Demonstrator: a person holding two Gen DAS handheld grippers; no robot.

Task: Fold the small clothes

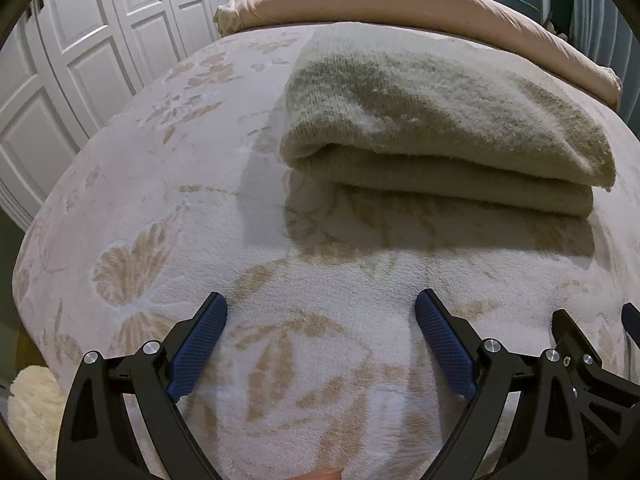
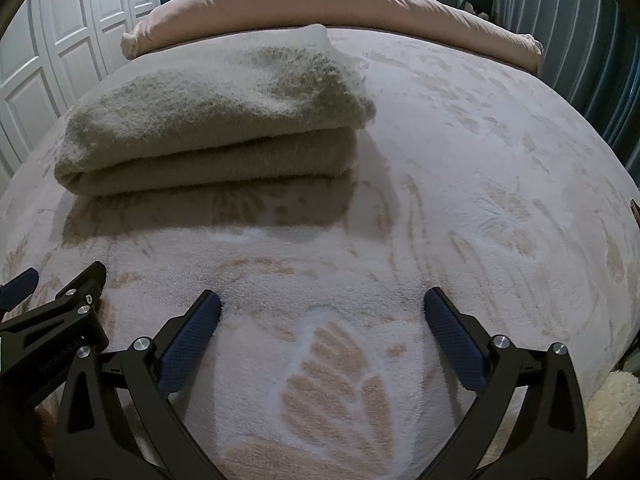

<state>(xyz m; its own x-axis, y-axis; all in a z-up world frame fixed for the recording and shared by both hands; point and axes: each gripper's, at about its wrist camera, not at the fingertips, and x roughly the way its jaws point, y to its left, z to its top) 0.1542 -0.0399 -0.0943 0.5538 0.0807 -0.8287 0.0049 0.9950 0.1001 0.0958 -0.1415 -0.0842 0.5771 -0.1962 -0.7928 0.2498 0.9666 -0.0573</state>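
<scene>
Folded knit garment [image 1: 440,128] lies far of both tools on bedspread [image 1: 200,208], long axis left-right, between them; left gripper [image 1: 320,308] and right gripper [image 2: 322,304] both spread apart, empty

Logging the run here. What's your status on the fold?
Left tool open, right tool open, both empty. Beige garment folded, lying on bedspread. Nothing in the way.

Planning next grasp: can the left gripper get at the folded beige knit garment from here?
Probably yes. The left gripper is open, and only bare floral bedspread lies between it and the folded beige knit garment ahead, slightly right.
</scene>
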